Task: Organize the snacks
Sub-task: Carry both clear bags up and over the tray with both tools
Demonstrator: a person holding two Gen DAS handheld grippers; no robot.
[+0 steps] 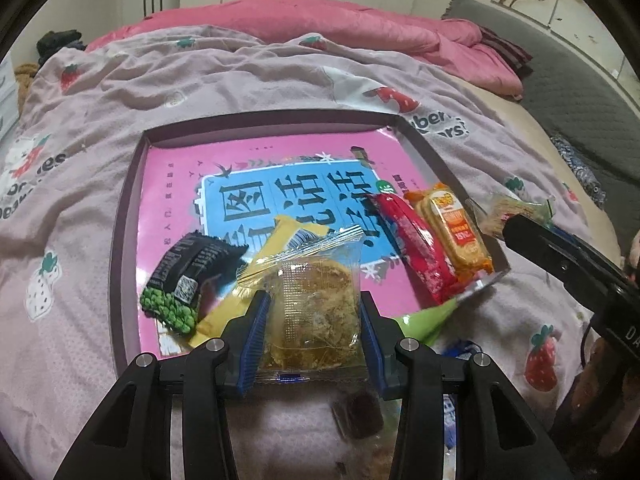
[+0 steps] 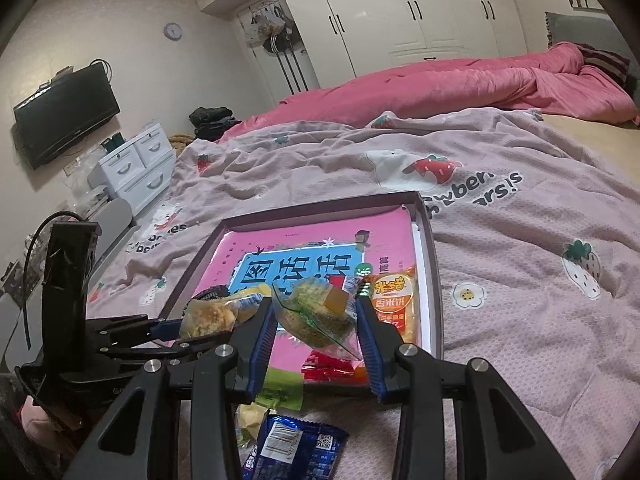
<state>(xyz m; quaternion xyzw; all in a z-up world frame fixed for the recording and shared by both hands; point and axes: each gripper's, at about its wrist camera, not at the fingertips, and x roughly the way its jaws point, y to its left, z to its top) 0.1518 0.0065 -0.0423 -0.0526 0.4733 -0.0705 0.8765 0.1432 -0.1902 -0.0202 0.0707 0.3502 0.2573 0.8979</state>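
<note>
A dark shallow tray [image 1: 124, 208] with a pink printed liner lies on the bed. In it are a black-and-green snack pack [image 1: 188, 276], a yellow pack [image 1: 276, 244], a red pack [image 1: 416, 248] and an orange rice-cracker pack [image 1: 456, 236]. My left gripper [image 1: 312, 320] is shut on a clear-wrapped brown pastry [image 1: 316, 312] over the tray's near edge. My right gripper [image 2: 316, 320] is shut on another clear-wrapped cake [image 2: 316, 312] above the tray [image 2: 432, 264]; it shows at the right of the left wrist view [image 1: 516, 224]. The left gripper with its pastry [image 2: 208, 318] shows at the left of the right wrist view.
A green pack [image 1: 428, 320] and a blue pack [image 2: 296, 448] lie on the strawberry-print blanket [image 2: 520, 280] near the tray's front. A dark brown pack [image 1: 360, 412] lies under the left gripper. A pink duvet [image 2: 440, 88] lies behind; drawers [image 2: 136, 168] and a TV stand left.
</note>
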